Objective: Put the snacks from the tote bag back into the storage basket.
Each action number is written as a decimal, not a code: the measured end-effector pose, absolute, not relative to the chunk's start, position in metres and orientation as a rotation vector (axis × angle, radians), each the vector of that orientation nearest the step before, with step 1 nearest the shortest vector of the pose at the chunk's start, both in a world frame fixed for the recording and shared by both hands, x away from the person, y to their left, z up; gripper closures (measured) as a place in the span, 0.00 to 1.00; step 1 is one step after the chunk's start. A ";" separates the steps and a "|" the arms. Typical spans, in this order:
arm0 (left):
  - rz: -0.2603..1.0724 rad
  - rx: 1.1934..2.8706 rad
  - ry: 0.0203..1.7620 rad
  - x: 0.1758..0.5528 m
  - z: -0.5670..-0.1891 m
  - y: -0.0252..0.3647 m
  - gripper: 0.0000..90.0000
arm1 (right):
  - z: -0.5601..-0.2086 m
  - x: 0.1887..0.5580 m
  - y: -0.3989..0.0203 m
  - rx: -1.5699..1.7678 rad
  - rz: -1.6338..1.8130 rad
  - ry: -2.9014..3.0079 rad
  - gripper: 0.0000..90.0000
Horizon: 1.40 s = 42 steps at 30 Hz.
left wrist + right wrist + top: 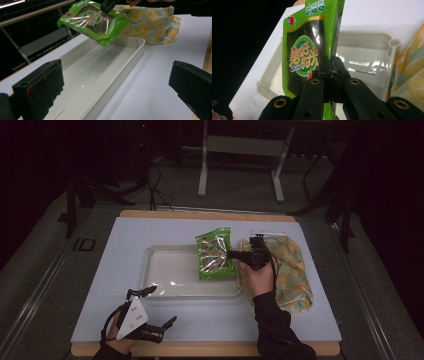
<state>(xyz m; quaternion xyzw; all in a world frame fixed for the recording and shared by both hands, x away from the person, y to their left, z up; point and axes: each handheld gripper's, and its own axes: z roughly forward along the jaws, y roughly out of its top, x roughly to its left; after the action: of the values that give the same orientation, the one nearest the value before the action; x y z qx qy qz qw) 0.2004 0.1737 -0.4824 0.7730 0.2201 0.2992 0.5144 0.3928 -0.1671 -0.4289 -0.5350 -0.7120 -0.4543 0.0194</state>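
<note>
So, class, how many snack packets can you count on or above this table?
2: a green packet pinched in the right tongs above the white tray; a yellow packet lying right of the tray. None seem hidden.

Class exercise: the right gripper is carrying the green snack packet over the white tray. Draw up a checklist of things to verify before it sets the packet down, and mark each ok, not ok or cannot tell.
1. Right gripper shut on the green snack packet: ok.
2. Packet above the white tray: ok.
3. Tray floor below free of other things: ok.
4. Left gripper open, resting outside the tray: ok.
5. Yellow patterned bag lying outside the tray: ok.
6. Packet touching the tray floor yet: cannot tell.
</note>
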 end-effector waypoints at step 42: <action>0.723 1.857 0.528 0.200 -0.482 0.173 0.00 | -0.507 0.377 -0.156 -1.758 -1.184 -2.186 0.98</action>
<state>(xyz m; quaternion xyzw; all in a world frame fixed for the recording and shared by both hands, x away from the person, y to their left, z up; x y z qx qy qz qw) 0.2000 0.1729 -0.4823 0.7725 0.2197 0.3008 0.5143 0.3766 -0.1559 -0.5074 -0.5768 -0.7172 -0.3882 0.0482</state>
